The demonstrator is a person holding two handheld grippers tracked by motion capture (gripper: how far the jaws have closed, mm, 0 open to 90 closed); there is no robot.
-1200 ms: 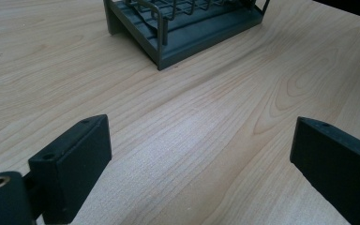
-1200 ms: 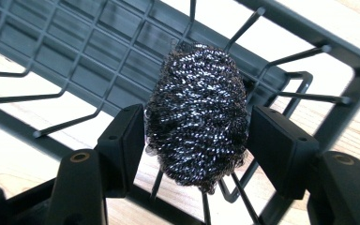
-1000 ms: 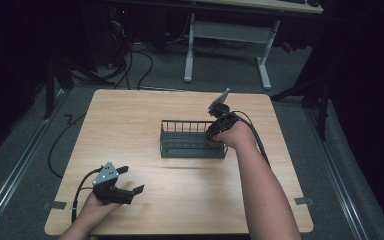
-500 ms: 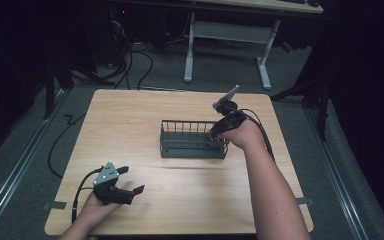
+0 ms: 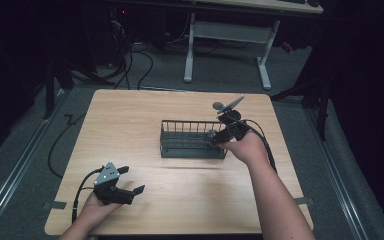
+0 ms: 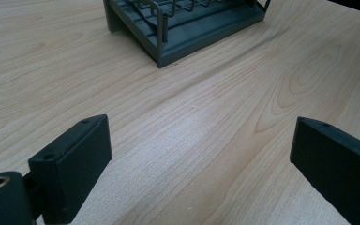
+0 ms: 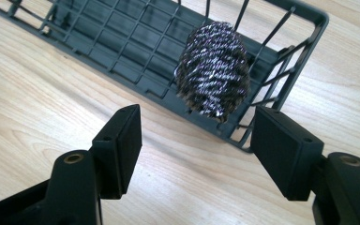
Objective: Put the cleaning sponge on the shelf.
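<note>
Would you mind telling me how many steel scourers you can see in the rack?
1. A single scourer sits in the rack, at the end nearest the open right gripper. Others seem unlikely, though the wires could hide something small.

In the high view the steel scourer [image 7: 213, 75] is too small to make out, and the person's right hand [image 5: 245, 147] covers the near right corner of the wire basket [image 5: 190, 140]; both forearms run off the bottom edge. In the left gripper view the basket is cut by the top edge; the right gripper view crops its far end too.
</note>
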